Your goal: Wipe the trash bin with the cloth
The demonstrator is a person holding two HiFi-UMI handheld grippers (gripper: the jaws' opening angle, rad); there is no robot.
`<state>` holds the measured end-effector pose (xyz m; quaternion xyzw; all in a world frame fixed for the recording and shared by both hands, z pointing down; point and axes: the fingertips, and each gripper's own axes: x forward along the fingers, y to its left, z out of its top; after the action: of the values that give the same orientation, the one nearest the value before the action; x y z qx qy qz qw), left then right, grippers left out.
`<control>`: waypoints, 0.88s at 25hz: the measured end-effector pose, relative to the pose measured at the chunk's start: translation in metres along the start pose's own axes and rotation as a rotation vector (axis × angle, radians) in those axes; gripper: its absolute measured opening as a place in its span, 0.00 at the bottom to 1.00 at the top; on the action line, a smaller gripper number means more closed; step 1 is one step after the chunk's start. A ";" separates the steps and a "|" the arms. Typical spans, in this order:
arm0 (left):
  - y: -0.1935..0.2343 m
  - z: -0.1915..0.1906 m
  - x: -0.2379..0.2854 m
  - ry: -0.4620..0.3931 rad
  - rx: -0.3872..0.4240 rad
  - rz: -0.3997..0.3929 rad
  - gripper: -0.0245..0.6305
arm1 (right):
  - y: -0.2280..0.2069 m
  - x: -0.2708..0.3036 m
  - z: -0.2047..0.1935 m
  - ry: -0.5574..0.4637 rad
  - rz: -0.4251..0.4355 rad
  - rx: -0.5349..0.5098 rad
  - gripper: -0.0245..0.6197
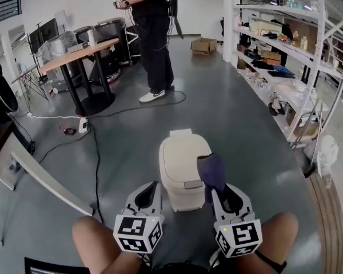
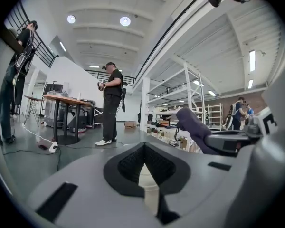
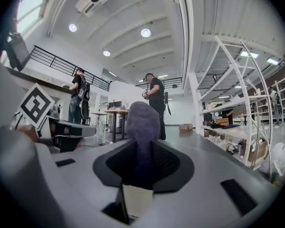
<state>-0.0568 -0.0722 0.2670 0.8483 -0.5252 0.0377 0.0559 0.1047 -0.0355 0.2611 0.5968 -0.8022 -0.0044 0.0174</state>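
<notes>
ok so from where I'm standing, the trash bin (image 1: 177,165) sits on the floor in the lower centre of the frame, lid shut, its long axis running straight away from the person; both tools hang at its near end. The right hand-held gripper (image 1: 216,194) is clenched on the cloth (image 1: 210,173), a purple wad poking up out of the jaws and crossing the bin's right edge; can't tell if it's actually touching the plastic yet. The left hand-held gripper (image 1: 150,195) is pinched together on nothing, just beside the bin's left flank. So the right side is the one that matters imo; the bin lies up and to the left of it, and a short lean inward should put cloth on lid.
</notes>
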 end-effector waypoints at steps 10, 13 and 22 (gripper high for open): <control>0.008 0.004 0.001 0.007 -0.013 0.016 0.04 | 0.002 0.004 -0.004 0.056 -0.016 -0.007 0.20; 0.009 0.004 -0.001 0.008 -0.018 0.020 0.04 | 0.005 0.005 -0.004 0.056 -0.017 -0.028 0.20; 0.007 0.001 -0.002 0.020 -0.015 0.018 0.03 | 0.010 0.007 -0.005 0.049 -0.007 -0.035 0.20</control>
<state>-0.0634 -0.0739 0.2664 0.8428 -0.5323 0.0425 0.0670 0.0933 -0.0391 0.2668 0.5990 -0.7994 -0.0039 0.0474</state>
